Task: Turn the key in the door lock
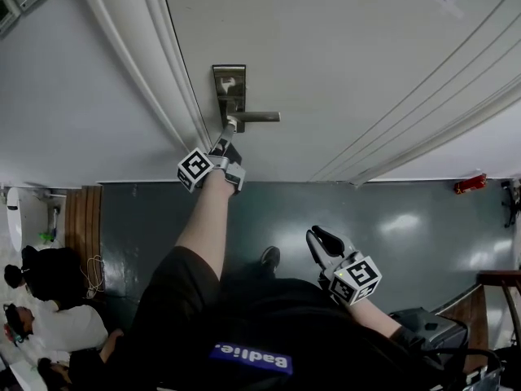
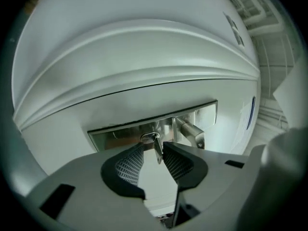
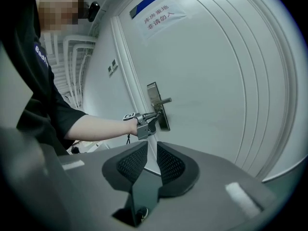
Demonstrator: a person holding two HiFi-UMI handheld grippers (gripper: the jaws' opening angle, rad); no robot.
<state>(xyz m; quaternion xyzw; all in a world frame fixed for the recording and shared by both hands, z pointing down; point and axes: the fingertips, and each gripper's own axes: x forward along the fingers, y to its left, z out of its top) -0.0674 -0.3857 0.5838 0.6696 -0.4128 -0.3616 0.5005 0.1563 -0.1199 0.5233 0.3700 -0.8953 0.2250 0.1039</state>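
— Key (image 2: 158, 151) location?
— In the door lock (image 2: 120, 134), nine o'clock of the handle (image 2: 190, 132), between spread jaws of the left gripper (image 2: 153, 145), unpinched.
— Right gripper (image 3: 152, 146)?
— Jaws slightly parted, empty.

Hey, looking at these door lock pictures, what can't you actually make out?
1. Left gripper view: the key sits between the left gripper's open jaws; whether a pad touches it is unclear.
2. Head view: that gripper hides the key at the lock plate.
3. Right gripper view: the door sign's print is too small to read.
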